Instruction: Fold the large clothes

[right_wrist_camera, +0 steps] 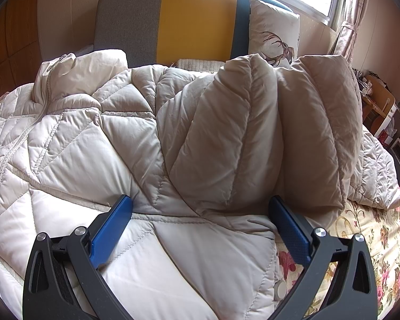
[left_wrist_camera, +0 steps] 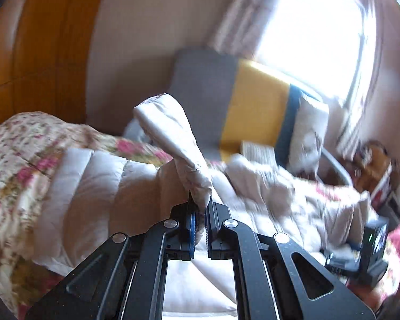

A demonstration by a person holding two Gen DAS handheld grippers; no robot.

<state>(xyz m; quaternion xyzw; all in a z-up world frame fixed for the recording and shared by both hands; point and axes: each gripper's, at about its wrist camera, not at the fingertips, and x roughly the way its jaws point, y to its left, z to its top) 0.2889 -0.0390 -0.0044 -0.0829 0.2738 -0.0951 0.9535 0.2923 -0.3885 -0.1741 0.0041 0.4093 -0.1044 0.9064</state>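
A cream quilted down coat (right_wrist_camera: 98, 144) lies spread over the bed; it also shows in the left wrist view (left_wrist_camera: 93, 186). My left gripper (left_wrist_camera: 200, 208) is shut on a sleeve end of the coat (left_wrist_camera: 173, 138) and holds it up above the coat's body. My right gripper (right_wrist_camera: 200, 213) is open and low over the coat, its blue fingers (right_wrist_camera: 112, 224) either side of a puffed, folded-over sleeve (right_wrist_camera: 248, 138). The right gripper also shows in the left wrist view (left_wrist_camera: 360, 256) at the right, blurred.
A floral bedspread (right_wrist_camera: 373, 240) covers the bed under the coat. A grey, yellow and blue headboard (right_wrist_camera: 194, 21) stands behind, with a deer-print pillow (right_wrist_camera: 274, 32). A bright window (left_wrist_camera: 312, 32) and curtains are at the back right. Cluttered furniture (right_wrist_camera: 378, 106) stands at the right.
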